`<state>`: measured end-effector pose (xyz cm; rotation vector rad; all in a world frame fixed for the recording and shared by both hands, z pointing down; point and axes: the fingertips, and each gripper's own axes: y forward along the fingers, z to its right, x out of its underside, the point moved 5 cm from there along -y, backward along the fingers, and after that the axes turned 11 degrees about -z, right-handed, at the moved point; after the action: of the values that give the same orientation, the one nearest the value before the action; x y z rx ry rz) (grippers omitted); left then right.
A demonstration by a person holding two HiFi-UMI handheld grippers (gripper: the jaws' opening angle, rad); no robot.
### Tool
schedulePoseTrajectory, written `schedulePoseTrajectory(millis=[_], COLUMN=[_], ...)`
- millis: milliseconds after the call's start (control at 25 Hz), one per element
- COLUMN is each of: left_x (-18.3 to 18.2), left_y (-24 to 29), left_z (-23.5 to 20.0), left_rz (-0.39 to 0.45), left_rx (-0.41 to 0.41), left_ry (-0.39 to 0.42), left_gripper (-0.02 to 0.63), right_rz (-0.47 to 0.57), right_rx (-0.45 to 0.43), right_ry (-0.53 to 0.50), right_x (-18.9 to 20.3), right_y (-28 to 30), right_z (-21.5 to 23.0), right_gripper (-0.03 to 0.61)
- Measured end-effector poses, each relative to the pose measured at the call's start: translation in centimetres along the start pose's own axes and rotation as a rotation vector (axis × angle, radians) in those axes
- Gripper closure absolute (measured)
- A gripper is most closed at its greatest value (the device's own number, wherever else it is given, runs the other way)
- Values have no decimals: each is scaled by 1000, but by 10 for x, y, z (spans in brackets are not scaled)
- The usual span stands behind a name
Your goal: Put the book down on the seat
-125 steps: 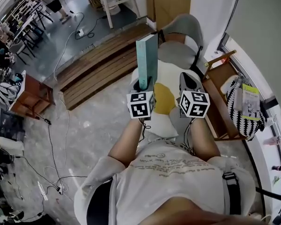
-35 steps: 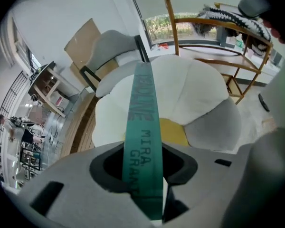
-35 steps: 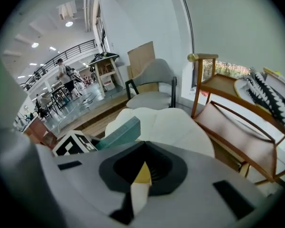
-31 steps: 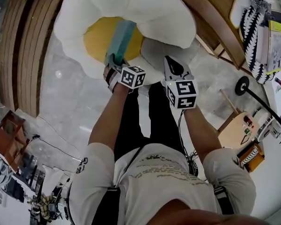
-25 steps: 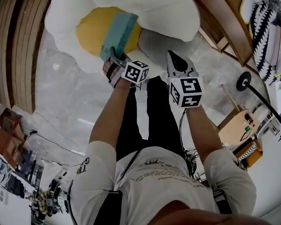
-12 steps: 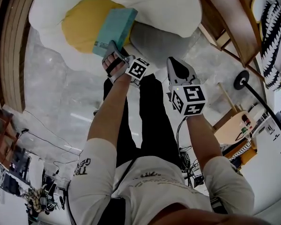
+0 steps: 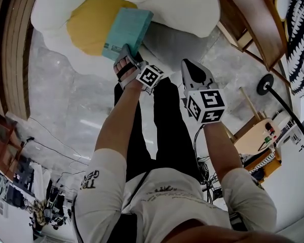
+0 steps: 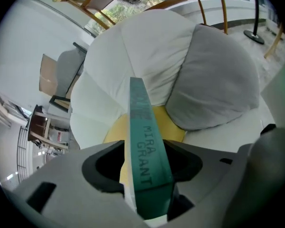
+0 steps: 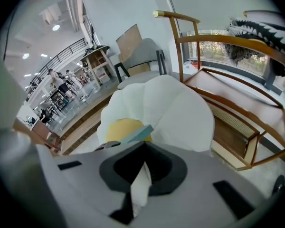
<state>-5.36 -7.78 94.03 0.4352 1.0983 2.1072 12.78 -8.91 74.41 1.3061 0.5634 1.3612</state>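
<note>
A teal book (image 7: 127, 32) lies tilted over the yellow centre (image 7: 88, 24) of a white flower-shaped seat cushion (image 7: 182, 4). Its near end sits between the jaws of my left gripper (image 7: 125, 54). In the left gripper view the book's spine (image 8: 145, 156) runs up between the jaws of the left gripper (image 8: 145, 177). Those jaws are opening, with dark gaps beside the spine. A grey cushion (image 8: 213, 84) rests on the seat to the right. My right gripper (image 7: 188, 65) hovers shut beside the seat's near edge, holding nothing. The book's corner (image 9: 135, 133) shows above the right gripper (image 9: 141, 175).
A wooden chair frame (image 7: 253, 19) stands right of the seat, with a black-and-white patterned pillow (image 7: 296, 19) on it. Wooden floor slats (image 7: 10, 44) run along the left. A black round stand base (image 7: 266, 82) and cables (image 7: 55, 151) lie on the marble floor.
The book, upright and away from the seat five seconds ago, has been lowered and tipped flatter onto the yellow centre. Both grippers have stayed near the seat's front edge.
</note>
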Motion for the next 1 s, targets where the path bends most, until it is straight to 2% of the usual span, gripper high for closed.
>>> schedulePoseTrajectory(millis=[200,280,440,600,640,720,760,840,1000], left_x=[8,9,21,25,26,27,26,24,21], left_y=[-1,-8,-24,-37,-42,-55,-63,-79,-118], left_z=[17,26,26,16,10,-11,-23,-42,-88], left_rz=[-92,-95,-123,-85,-66,-23,-2,22,83], left_rx=[96,170,325,368,363,334,325,335,375], left_ry=[-74,-116,-257,-362,-393,-467,-501,-552,-642], left_gripper=[282,275,268,270,296,496,564,587,592], right_rz=[-8,-10,4,24,29,44,54,67,81], right_rx=[7,8,-1,-11,-13,-14,-9,8,31], right_ry=[-4,-10,-3,-15,-21,-34,-44,-64,-61], right_x=[6,7,3,-4,-5,-10,-13,-18,-28], right_y=[0,-1,-7,-16,-19,-28,-33,-45,-71], right_z=[14,17,7,-5,-8,-14,-16,-17,-22], right_gripper=[551,551,551,551,551,551,551,551,551])
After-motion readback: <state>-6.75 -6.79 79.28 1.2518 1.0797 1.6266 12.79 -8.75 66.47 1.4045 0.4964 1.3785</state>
